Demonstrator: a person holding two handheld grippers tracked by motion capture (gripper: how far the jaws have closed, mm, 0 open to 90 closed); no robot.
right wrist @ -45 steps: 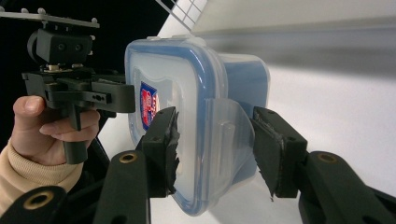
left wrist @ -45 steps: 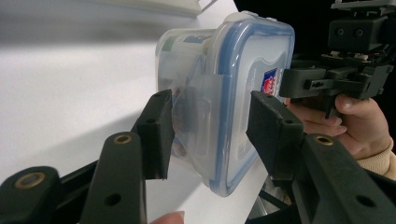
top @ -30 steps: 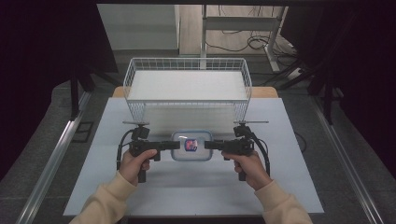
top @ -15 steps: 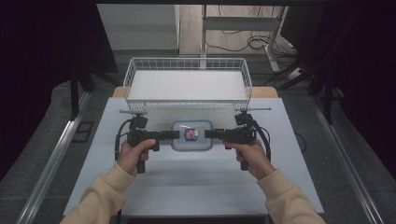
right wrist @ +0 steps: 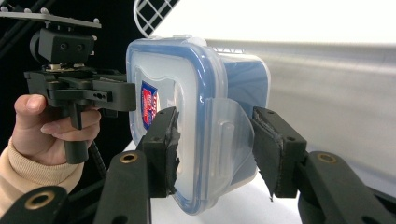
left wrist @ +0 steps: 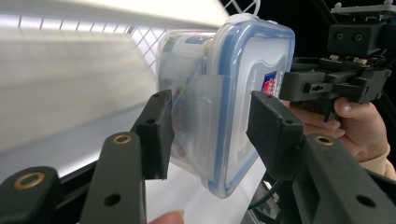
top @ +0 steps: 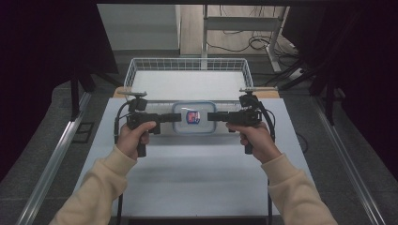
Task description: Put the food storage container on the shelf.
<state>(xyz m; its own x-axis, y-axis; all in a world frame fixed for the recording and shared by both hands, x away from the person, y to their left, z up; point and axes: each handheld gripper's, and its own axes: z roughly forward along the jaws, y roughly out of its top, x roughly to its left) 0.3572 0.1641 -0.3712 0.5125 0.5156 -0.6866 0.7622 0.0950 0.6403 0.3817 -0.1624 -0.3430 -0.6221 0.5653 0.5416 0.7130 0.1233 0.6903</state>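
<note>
Seen from the high view, a person in cream sleeves holds a clear food container (top: 194,117) with a blue-rimmed lid between the left gripper (top: 166,117) and the right gripper (top: 213,116), one clamped on each short end, above the white table (top: 197,173) and just in front of the white wire basket (top: 187,70). In the left gripper view, the black jaws close on the container (left wrist: 219,107) across its lid and base at a side clip, with the right gripper (left wrist: 299,86) at the far end. In the right gripper view, the jaws pinch the container (right wrist: 196,116) over its clip, and the left gripper (right wrist: 123,97) grips the far side
</note>
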